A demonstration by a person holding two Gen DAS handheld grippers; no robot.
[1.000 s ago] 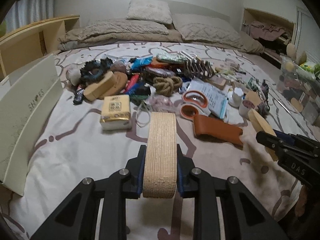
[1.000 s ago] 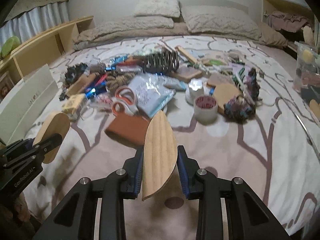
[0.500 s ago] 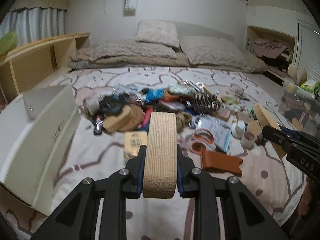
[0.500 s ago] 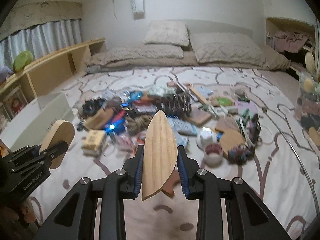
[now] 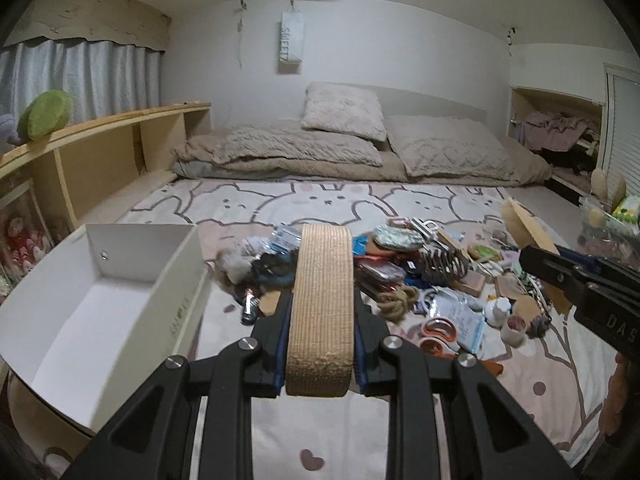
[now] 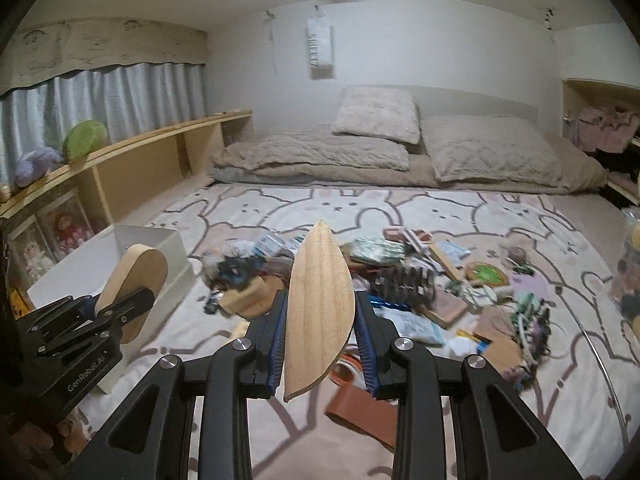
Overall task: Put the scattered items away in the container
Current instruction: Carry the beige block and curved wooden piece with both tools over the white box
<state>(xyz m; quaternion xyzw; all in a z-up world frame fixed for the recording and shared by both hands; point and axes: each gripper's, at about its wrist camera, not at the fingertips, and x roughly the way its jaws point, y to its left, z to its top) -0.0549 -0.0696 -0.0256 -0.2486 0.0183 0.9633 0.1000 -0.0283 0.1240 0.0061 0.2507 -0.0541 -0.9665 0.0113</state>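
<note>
Two grippers, left gripper [image 5: 320, 344] clamping woven-edged block [image 5: 322, 300]

Change since one second ago: I have raised both grippers, so the clutter pile [image 5: 400, 276] now lies farther below at 12 o'clock. The white container [image 5: 100, 304], formerly seen side-on at 9 o'clock, now shows its open interior at 8 o'clock.

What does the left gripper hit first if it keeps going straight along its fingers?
Probably the clutter pile on the bed. The left gripper, shut on the woven oval block, points at the pile's left part, not the white box, which lies off to its left. Depth is unclear through the fisheye.
</note>
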